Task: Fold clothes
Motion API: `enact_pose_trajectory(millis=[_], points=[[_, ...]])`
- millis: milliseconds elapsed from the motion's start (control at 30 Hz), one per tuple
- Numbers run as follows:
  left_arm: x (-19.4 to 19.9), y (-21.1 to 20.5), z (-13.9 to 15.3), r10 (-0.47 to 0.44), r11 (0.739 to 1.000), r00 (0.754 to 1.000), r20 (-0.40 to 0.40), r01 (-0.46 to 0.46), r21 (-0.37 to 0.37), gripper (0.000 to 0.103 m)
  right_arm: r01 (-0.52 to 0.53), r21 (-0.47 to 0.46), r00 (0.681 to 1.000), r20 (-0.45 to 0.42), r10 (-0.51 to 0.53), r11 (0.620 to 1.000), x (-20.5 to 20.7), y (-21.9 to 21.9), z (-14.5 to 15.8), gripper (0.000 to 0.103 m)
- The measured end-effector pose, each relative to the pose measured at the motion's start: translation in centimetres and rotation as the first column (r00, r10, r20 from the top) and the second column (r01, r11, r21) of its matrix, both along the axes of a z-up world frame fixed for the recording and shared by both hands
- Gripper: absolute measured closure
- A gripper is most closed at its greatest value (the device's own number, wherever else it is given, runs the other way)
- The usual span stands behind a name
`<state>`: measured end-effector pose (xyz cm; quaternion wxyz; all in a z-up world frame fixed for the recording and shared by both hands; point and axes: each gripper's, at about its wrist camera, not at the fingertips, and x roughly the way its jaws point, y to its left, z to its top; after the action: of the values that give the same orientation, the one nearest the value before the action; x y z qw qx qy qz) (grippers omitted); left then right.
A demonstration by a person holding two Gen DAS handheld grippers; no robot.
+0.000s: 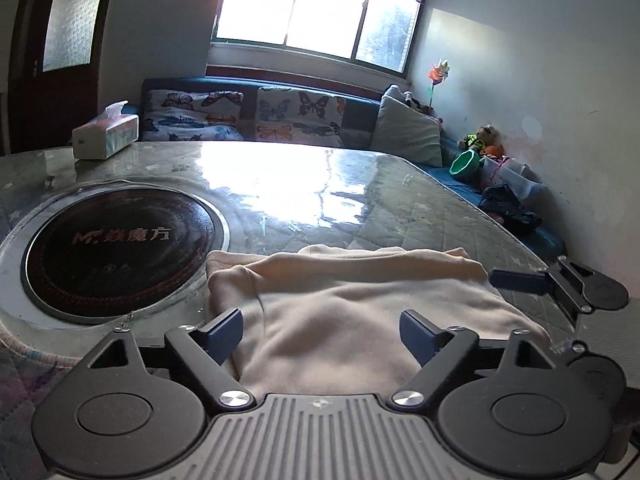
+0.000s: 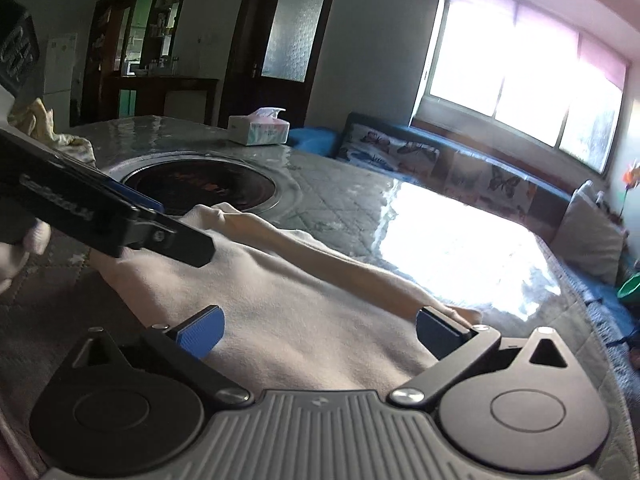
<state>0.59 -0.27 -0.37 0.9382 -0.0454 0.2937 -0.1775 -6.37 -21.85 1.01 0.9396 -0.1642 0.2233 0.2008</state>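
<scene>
A cream garment (image 1: 340,312) lies folded on the quilted, glass-topped table (image 1: 420,200), its thick folded edge toward the window. My left gripper (image 1: 320,332) hangs just above its near part, open, blue pads wide apart and holding nothing. One blue finger of the right gripper (image 1: 516,282) reaches the garment's right corner. In the right wrist view the same garment (image 2: 300,300) spreads under my right gripper (image 2: 320,332), also open and empty. A finger of the left gripper (image 2: 188,244) rests over the cloth's left side, and a gloved hand (image 2: 16,252) holds that tool.
A round black induction hob (image 1: 120,240) is set into the table left of the garment. A tissue box (image 1: 106,134) stands at the far left edge, and a yellowish cloth (image 2: 48,128) is heaped on the far corner. A butterfly-cushioned bench (image 1: 240,116) runs under the window.
</scene>
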Motion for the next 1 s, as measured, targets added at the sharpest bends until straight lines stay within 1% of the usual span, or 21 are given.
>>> enact_pose_trajectory(millis=[33, 100, 200, 300, 467, 533, 600, 700, 833, 933, 1000], points=[[-0.2, 0.0, -0.1, 0.006, 1.000, 1.000, 0.007, -0.006, 0.009, 0.009, 0.007, -0.012, 1.000, 0.013, -0.007, 1.000, -0.1, 0.1, -0.1, 0.000], [-0.7, -0.1, -0.3, 0.026, 0.999, 0.999, 0.021, -0.027, 0.033, 0.005, 0.019, -0.023, 0.999, 0.036, -0.018, 1.000, -0.4, 0.0, -0.1, 0.000], [-0.9, -0.1, -1.2, 0.048, 0.998, 0.999, -0.005, -0.048, 0.045, 0.002, 0.044, -0.031, 0.997, 0.061, -0.043, 0.999, -1.1, -0.4, -0.1, 0.000], [-0.8, 0.2, -1.9, 0.078, 0.996, 0.996, -0.040, -0.077, 0.041, 0.002, 0.074, -0.041, 0.995, 0.077, -0.071, 0.996, -1.5, -1.1, -0.2, 0.000], [-1.1, 0.8, -2.7, 0.108, 0.994, 0.992, -0.062, -0.106, 0.040, 0.001, 0.134, -0.060, 0.987, 0.094, -0.128, 0.989, -1.9, -2.6, -0.5, 0.000], [-1.2, 1.1, -2.8, 0.112, 0.993, 0.992, -0.062, -0.110, 0.035, 0.001, 0.165, -0.058, 0.982, 0.107, -0.158, 0.985, -2.2, -3.2, -0.7, 0.000], [-1.3, 1.3, -2.8, 0.121, 0.992, 0.991, -0.063, -0.118, 0.037, 0.001, 0.185, -0.054, 0.979, 0.095, -0.179, 0.981, -2.5, -3.9, -0.8, 0.000], [-1.5, 1.5, -2.8, 0.126, 0.992, 0.990, -0.064, -0.124, 0.033, 0.001, 0.227, -0.066, 0.969, 0.117, -0.218, 0.972, -3.3, -4.8, -0.8, 0.000], [-1.6, 1.7, -2.9, 0.130, 0.991, 0.990, -0.058, -0.127, 0.045, 0.001, 0.276, -0.033, 0.952, 0.147, -0.268, 0.961, -4.0, -6.1, -0.2, 0.000], [-1.6, 1.7, -2.8, 0.143, 0.989, 0.988, -0.063, -0.140, 0.050, 0.001, 0.310, -0.083, 0.944, 0.144, -0.297, 0.947, -3.4, -6.7, -1.0, 0.000], [-1.6, 1.8, -2.8, 0.151, 0.988, 0.986, -0.066, -0.148, 0.054, 0.000, 0.318, -0.100, 0.944, 0.122, -0.306, 0.943, -3.1, -7.1, -1.7, 0.000]])
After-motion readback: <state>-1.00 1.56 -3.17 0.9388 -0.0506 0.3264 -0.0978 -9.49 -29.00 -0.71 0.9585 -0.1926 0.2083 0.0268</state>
